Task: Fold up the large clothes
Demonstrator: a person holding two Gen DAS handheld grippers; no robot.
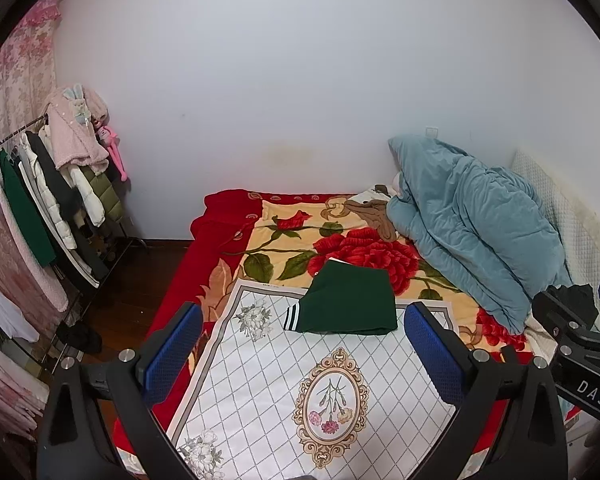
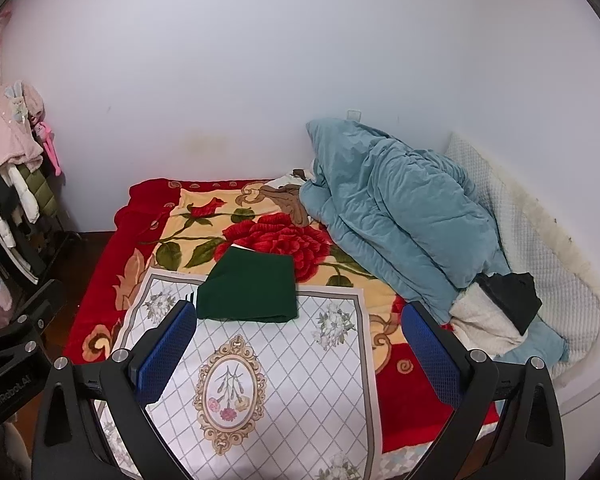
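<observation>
A dark green garment (image 1: 348, 304) with a striped cuff lies folded into a neat rectangle on the far end of a white patterned cloth (image 1: 300, 384) on the bed; it also shows in the right wrist view (image 2: 252, 292). My left gripper (image 1: 300, 344) is open and empty, held above the white cloth, short of the garment. My right gripper (image 2: 300, 344) is open and empty too, above the same cloth (image 2: 284, 380), and its body shows at the right edge of the left wrist view (image 1: 580, 340).
A red rose blanket (image 1: 300, 240) covers the bed. A rumpled blue duvet (image 1: 472, 224) lies at the right with a black and white bundle of clothes (image 2: 504, 312) beside it. A clothes rack (image 1: 48, 200) with hanging coats stands at the left by the wall.
</observation>
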